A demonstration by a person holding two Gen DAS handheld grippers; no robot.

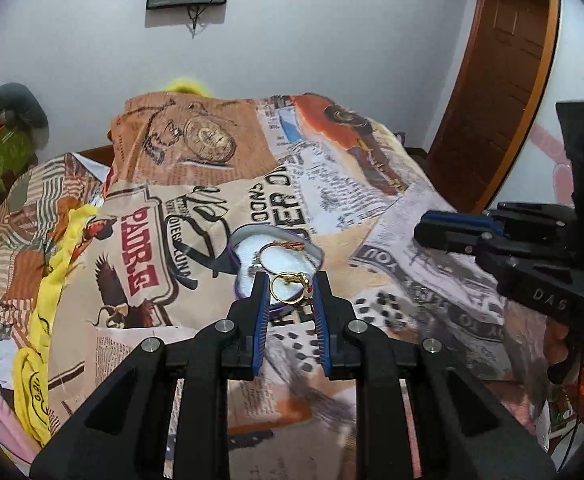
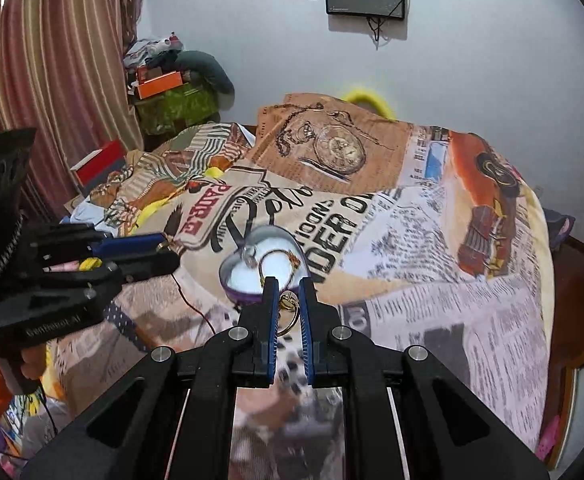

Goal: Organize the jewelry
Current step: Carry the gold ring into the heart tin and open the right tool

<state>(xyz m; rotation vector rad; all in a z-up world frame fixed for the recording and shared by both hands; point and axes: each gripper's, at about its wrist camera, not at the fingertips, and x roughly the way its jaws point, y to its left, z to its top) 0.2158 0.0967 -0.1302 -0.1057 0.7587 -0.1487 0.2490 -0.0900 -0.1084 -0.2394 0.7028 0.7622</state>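
The left tongs (image 1: 290, 292) grip 1 gold ring (image 1: 287, 289); the right tongs (image 2: 289, 300) pinch another ring (image 2: 287, 312), both above the bed (image 2: 432, 280), just before the heart-shaped box (image 2: 251, 248). Slack grip could lose either in the printed folds.
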